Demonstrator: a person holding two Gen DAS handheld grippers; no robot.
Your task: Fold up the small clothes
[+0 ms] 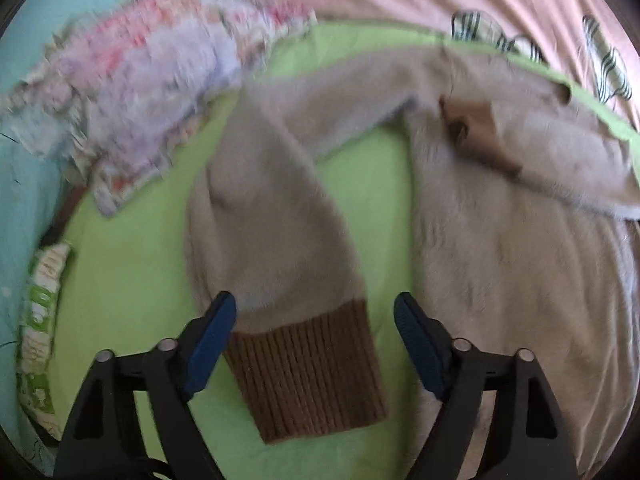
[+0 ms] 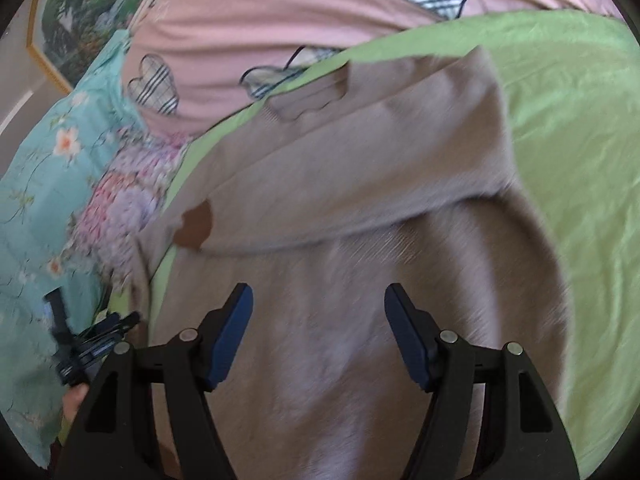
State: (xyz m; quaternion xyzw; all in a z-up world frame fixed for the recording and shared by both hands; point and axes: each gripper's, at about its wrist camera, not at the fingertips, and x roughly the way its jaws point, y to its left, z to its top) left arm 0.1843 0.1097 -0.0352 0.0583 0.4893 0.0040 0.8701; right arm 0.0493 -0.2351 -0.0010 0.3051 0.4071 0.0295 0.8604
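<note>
A small beige sweater [image 1: 500,256] lies on a green sheet [image 1: 128,280]. Its left sleeve [image 1: 272,208] bends down toward me and ends in a brown ribbed cuff [image 1: 316,380]. My left gripper [image 1: 316,312] is open, with its jaws on either side of the sleeve just above the cuff. In the right wrist view the sweater body [image 2: 332,320] fills the middle, with a sleeve folded across it [image 2: 380,168] and a brown collar patch [image 2: 196,224]. My right gripper [image 2: 318,304] is open over the sweater body. The left gripper [image 2: 80,344] shows at the lower left there.
A folded pastel floral garment [image 1: 152,88] lies at the upper left on the green sheet. A pink sheet with plaid hearts [image 2: 280,8] lies beyond, and a teal floral cover [image 2: 48,184] lies to the left. A framed picture [image 2: 76,20] hangs at the far left.
</note>
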